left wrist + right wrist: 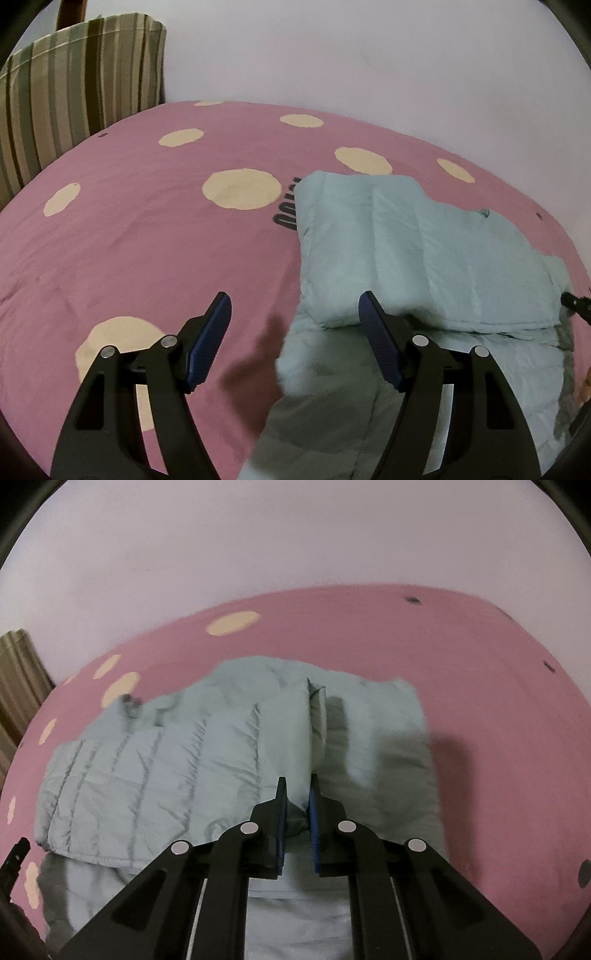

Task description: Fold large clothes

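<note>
A pale mint-green quilted puffer jacket lies partly folded on a bed covered by a pink sheet with large cream polka dots, set toward the side of the bed away from the striped green, cream and brown cushion that leans against the plain pale wall. An upper padded layer is doubled over the lower part of the garment, its stitched edge running across the pile. The right hand-held gripper is clamped onto a raised ridge of the jacket's fabric, its blue ribbed pads pressed close together with the cloth pinched between them, and the fold stands up from the jaws toward the far side of the bed. The left hand-held gripper has its jaws spread wide and holds nothing; one blue pad hangs over the bare pink sheet, while the other is just at the corner of the folded upper layer, whether touching it I cannot tell. Black printed lettering shows on the sheet beside the jacket's edge, half hidden under it.
</note>
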### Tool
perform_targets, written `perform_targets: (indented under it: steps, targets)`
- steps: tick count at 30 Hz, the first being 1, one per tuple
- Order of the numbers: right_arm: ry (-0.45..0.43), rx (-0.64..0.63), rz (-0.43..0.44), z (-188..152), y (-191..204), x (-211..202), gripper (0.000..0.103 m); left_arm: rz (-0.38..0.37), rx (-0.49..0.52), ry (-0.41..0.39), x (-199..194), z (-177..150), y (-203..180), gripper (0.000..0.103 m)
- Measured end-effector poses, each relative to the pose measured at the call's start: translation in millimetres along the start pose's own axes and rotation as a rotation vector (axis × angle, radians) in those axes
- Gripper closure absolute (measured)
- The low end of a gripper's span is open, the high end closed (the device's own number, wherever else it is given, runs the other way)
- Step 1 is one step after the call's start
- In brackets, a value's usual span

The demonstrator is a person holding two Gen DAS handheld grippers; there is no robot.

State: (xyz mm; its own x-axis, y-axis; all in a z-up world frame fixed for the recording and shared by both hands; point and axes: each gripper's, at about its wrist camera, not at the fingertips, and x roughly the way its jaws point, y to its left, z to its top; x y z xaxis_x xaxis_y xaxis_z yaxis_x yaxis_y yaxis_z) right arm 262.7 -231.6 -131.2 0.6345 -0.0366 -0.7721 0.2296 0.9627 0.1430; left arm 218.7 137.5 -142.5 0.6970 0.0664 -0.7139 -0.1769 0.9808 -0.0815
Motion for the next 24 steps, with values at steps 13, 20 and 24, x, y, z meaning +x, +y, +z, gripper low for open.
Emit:
perform_targets:
  steps: [13,20,24]
  targets:
    - [-0.016,0.001,-0.054,3,-32,-10,0.037,0.009,0.085,0.038,20,15,-24,0.032]
    - [-0.065,-0.034,0.008,34,-3,6,0.037,-0.015,0.075,0.033,50,45,-49,0.032]
    - [0.002,-0.061,-0.001,33,11,48,0.037,0.039,0.072,0.099,90,49,-56,0.032]
